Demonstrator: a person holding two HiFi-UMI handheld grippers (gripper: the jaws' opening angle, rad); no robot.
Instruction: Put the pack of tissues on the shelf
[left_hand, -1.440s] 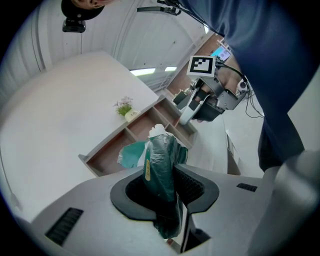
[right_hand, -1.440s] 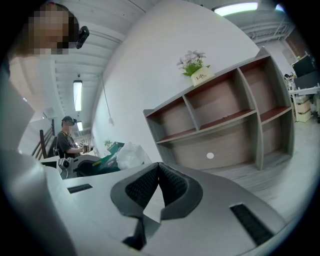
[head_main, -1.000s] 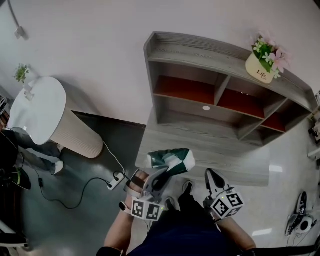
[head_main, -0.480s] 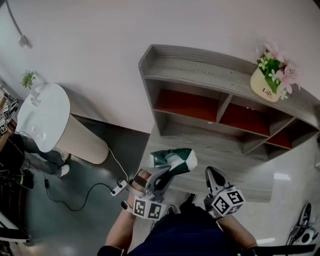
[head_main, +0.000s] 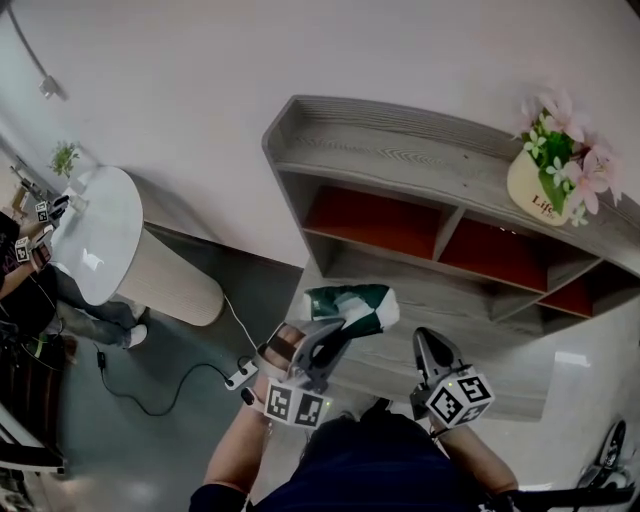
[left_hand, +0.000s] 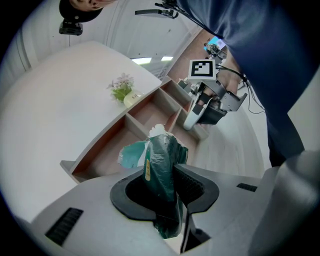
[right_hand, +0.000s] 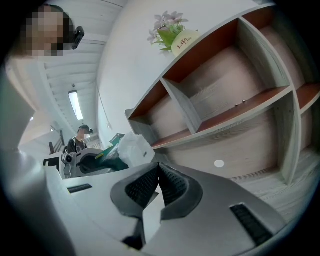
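Observation:
A green-and-white pack of tissues (head_main: 352, 305) is pinched by one end in my left gripper (head_main: 322, 343), held over the front of the grey wooden shelf unit (head_main: 420, 150). In the left gripper view the pack (left_hand: 162, 172) stands up between the pads, with the shelf unit (left_hand: 125, 135) beyond it. My right gripper (head_main: 432, 352) hangs to the right of the pack, jaws together with nothing between them; in its own view the gripper (right_hand: 159, 186) points at the shelf unit's compartments (right_hand: 235, 95), with the pack (right_hand: 125, 150) off to its left.
A yellow flower pot (head_main: 545, 190) stands on the top board at the right. The unit's compartments have red backs (head_main: 370, 220). A round white table (head_main: 95, 235) stands to the left, with a power strip and cable (head_main: 235, 375) on the dark floor. A person (head_main: 30, 290) stands at far left.
The head view has shifted: the shelf unit sits lower right and looks larger. Both grippers keep their places relative to each other, and the pack stays gripped.

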